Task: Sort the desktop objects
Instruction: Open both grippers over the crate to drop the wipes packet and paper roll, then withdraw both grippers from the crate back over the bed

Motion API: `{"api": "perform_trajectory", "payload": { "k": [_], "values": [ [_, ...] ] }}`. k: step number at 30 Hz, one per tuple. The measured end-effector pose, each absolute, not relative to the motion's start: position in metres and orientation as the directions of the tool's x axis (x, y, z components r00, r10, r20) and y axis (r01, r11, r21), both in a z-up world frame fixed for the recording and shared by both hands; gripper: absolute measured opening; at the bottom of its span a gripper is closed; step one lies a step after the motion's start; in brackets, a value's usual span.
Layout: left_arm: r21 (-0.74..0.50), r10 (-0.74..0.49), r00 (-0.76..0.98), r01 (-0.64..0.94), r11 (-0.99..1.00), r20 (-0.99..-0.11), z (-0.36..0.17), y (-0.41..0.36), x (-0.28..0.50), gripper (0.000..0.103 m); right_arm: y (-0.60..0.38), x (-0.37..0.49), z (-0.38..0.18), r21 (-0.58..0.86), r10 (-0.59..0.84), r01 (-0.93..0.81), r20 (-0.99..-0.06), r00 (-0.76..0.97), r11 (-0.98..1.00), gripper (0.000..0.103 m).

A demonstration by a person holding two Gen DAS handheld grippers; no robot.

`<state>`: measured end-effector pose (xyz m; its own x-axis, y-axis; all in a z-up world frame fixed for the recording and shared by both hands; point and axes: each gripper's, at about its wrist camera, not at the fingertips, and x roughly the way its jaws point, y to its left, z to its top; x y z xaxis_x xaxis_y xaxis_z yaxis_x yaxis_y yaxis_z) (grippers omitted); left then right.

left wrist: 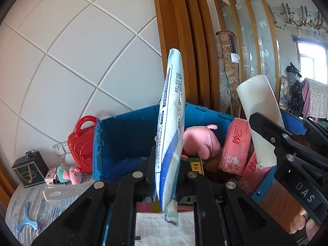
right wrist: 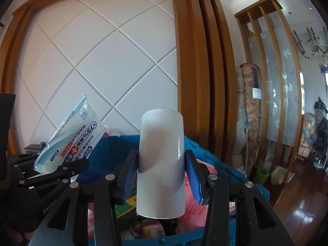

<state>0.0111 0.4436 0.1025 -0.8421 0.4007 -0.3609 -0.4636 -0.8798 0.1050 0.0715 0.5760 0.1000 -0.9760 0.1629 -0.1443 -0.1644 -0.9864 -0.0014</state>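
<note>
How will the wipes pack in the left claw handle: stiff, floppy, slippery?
The wipes pack stands upright from an edge grip, so probably fairly stiff and light. Its glossy film looks slippery, and the left claw holds only its lower edge, so it may pivot.

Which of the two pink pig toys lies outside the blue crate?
The small pig toy with the teal body, lying on the table beside the red case; the big plain pink pig lies inside the blue crate.

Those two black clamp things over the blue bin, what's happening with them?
A person is tidying a desk with a handheld gripper in each hand. The left gripper is shut on a flat blue-and-white wipes packet, held on edge. The right gripper clamps an upright white paper roll. Both hang above the blue plastic crate, which already holds a pink plush toy and pink tissue packs. Neither item has been dropped in yet.
</note>
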Motion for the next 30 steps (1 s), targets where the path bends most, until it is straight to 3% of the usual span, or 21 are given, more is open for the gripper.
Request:
{"api": "perform_trajectory", "payload": {
  "k": [12,13,14,15,16,17,18,22,30],
  "values": [
    [0.097,0.379,-0.841,-0.446,-0.89,-0.386,0.101,0.459,-0.004,0.012,0.592,0.05,0.088,-0.014,0.149,-0.149,-0.206,-0.967,-0.989,0.046],
    [0.094,0.383,-0.84,-0.448,-0.889,-0.385,0.101,0.459,-0.003,0.015,0.595,0.05,0.087,-0.005,0.144,-0.146,-0.202,-0.969,-0.989,0.049],
    [0.091,0.384,-0.841,-0.448,-0.889,-0.382,0.103,0.459,-0.002,0.017,0.593,0.055,0.089,0.006,0.14,-0.144,-0.187,-0.972,-0.99,0.062],
    [0.091,0.383,-0.843,-0.445,-0.891,-0.377,0.104,0.459,-0.002,0.029,0.595,0.058,0.091,0.016,0.143,-0.148,-0.167,-0.976,-0.989,0.083],
    [0.091,0.38,-0.848,-0.44,-0.893,-0.371,0.105,0.457,0.0,0.054,0.597,0.062,0.093,0.021,0.155,-0.16,-0.146,-0.977,-0.987,0.091],
    [0.091,0.368,-0.857,-0.425,-0.901,-0.359,0.106,0.456,0.0,0.065,0.598,0.065,0.096,0.023,0.167,-0.171,-0.127,-0.978,-0.985,0.1],
    [0.093,0.349,-0.873,-0.401,-0.911,-0.342,0.108,0.453,0.002,0.08,0.599,0.069,0.098,0.022,0.171,-0.174,-0.112,-0.979,-0.984,0.101],
    [0.072,0.341,-0.888,-0.38,-0.922,-0.308,0.113,0.439,0.009,0.093,0.6,0.079,0.104,0.036,0.171,-0.174,-0.077,-0.982,-0.984,0.103],
    [0.054,0.205,-0.931,-0.231,-0.971,-0.301,0.107,0.379,0.018,0.099,0.593,0.082,0.107,0.075,0.132,-0.137,-0.069,-0.989,-0.988,0.103]
  ]
}}
